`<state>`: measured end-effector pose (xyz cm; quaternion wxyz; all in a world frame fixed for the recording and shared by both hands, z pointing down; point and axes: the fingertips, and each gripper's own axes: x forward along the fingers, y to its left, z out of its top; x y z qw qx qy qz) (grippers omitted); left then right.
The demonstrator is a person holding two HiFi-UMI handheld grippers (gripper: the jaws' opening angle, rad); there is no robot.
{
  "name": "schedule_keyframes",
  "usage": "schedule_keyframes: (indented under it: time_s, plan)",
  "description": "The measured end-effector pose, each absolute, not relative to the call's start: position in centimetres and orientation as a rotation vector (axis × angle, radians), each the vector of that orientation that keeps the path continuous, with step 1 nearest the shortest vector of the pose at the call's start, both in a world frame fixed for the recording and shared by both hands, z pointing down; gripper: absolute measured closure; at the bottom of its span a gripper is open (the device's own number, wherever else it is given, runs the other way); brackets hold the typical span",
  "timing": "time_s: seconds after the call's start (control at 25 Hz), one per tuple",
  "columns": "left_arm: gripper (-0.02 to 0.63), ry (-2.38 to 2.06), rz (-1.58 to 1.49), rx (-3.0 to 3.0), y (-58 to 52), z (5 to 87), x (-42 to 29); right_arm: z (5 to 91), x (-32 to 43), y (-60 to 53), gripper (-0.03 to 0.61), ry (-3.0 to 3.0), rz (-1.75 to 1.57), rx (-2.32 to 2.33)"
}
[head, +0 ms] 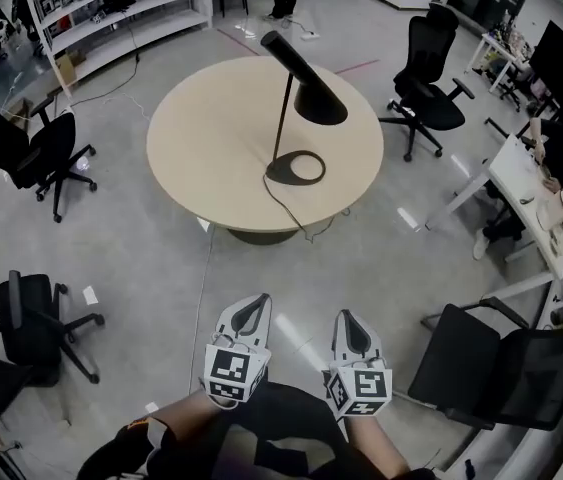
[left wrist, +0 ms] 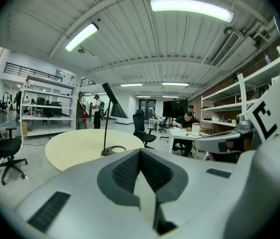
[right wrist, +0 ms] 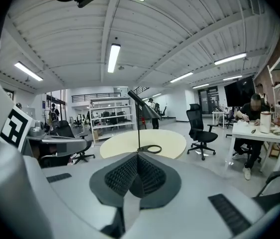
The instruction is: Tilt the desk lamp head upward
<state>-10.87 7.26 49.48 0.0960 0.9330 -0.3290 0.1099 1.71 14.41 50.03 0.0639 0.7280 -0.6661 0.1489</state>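
A black desk lamp stands on the round beige table, its ring base near the table's front edge and its cone head pointing down. Both grippers are held low, well short of the table. My left gripper is shut with nothing in it. My right gripper is shut and empty too. From the left gripper view the lamp is seen far off over the shut jaw tips. The right gripper view shows the lamp far beyond its shut tips.
Black office chairs stand around the table: one at the left, one at the lower left, one at the far right, one at the lower right. A lamp cord trails off the table's front. A person sits at a white desk.
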Motion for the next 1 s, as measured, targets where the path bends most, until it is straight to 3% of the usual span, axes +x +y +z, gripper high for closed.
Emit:
schedule_keyframes:
  time_s: [0.4,1.0]
  plan:
    - [0.569,-0.942,0.28,2.777,-4.9,48.4,-9.2,47.6,3.0,1.7,0.565,-2.02,0.389,2.219]
    - [0.569,-1.167,0.273,2.687,-13.4,49.2,-7.6,48.8,6.9,-8.9,0.564,-2.157,0.363,2.051]
